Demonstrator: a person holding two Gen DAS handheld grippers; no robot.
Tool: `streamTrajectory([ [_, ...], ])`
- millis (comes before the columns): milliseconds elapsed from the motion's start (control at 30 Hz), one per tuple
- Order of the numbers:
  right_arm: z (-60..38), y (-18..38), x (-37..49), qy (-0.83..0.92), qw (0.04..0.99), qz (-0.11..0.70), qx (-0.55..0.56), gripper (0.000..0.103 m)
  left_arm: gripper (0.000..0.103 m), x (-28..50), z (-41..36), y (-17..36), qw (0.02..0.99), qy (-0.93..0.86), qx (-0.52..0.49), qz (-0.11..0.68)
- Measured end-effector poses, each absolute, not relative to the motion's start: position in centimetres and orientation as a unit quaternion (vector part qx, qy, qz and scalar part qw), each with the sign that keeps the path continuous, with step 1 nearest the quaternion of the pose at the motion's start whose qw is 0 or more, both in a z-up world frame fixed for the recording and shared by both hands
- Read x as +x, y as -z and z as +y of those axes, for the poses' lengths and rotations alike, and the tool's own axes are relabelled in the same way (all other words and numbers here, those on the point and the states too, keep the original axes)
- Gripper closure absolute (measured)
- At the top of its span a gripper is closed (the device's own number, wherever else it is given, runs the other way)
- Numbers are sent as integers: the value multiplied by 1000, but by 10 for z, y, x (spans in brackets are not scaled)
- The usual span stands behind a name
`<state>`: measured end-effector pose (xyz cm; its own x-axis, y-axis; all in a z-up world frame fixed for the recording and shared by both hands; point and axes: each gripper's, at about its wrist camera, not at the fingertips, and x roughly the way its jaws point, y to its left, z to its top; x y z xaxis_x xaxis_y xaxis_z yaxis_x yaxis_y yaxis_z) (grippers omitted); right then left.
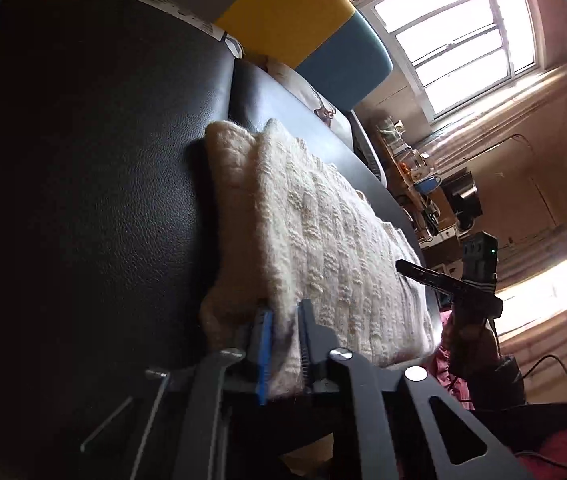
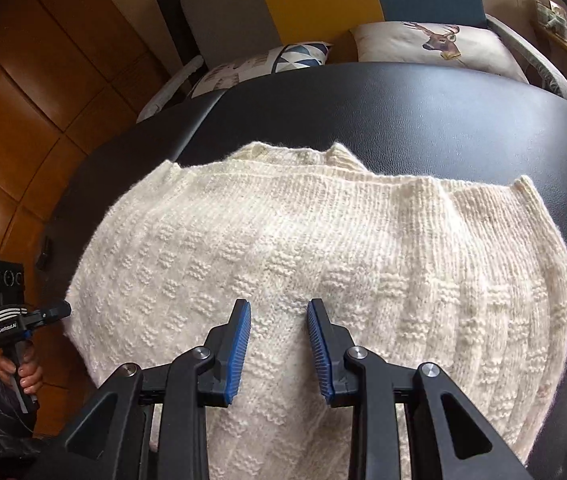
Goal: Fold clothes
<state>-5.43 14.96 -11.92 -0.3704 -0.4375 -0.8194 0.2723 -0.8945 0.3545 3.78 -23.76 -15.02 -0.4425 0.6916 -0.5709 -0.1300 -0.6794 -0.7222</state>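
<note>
Sweater [image 2: 323, 248] edge sits pinched between our left gripper [image 1: 283, 344] pads (mid-fold, we judge); right gripper [image 2: 279, 344] hovers parted, empty; next, carry the edge across.

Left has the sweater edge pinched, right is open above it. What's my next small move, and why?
Probably lower the right gripper and close it on the cream knit sweater: its fingers are open with knit between them, while the left gripper already clamps the edge, so both could lift the fold.

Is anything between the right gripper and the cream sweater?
Nothing visible. The right gripper is open directly over the cream sweater, which lies bare on the black padded surface. The left gripper already pinches its edge.
</note>
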Motion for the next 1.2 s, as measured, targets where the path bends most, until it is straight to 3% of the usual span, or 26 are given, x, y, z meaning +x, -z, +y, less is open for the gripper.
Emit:
streamTrajectory([
  [267, 164, 136, -53, 826, 227, -120, 502, 74, 98, 68, -241, 174, 237, -785, -494, -291],
  [367, 165, 138, -52, 829, 227, -120, 497, 74, 96, 68, -240, 159, 243, -792, -478, -292],
  [467, 167, 141, -51, 830, 228, -126, 494, 74, 82, 56, -246, 139, 242, -805, -452, -298],
  [533, 169, 142, -50, 830, 230, -129, 491, 74, 59, 41, -245, 130, 233, -820, -440, -283],
  [567, 170, 143, -49, 831, 230, -131, 490, 74, 57, 31, -243, 127, 229, -824, -438, -277],
  [800, 176, 142, -46, 831, 237, -140, 483, 74, 58, -41, -221, 133, 214, -823, -464, -249],
  [900, 176, 141, -45, 831, 240, -142, 482, 74, 97, -51, -209, 136, 193, -826, -486, -210],
  [1200, 172, 142, -45, 835, 240, -141, 475, 74, 94, -26, -220, 153, 119, -835, -474, -251],
])
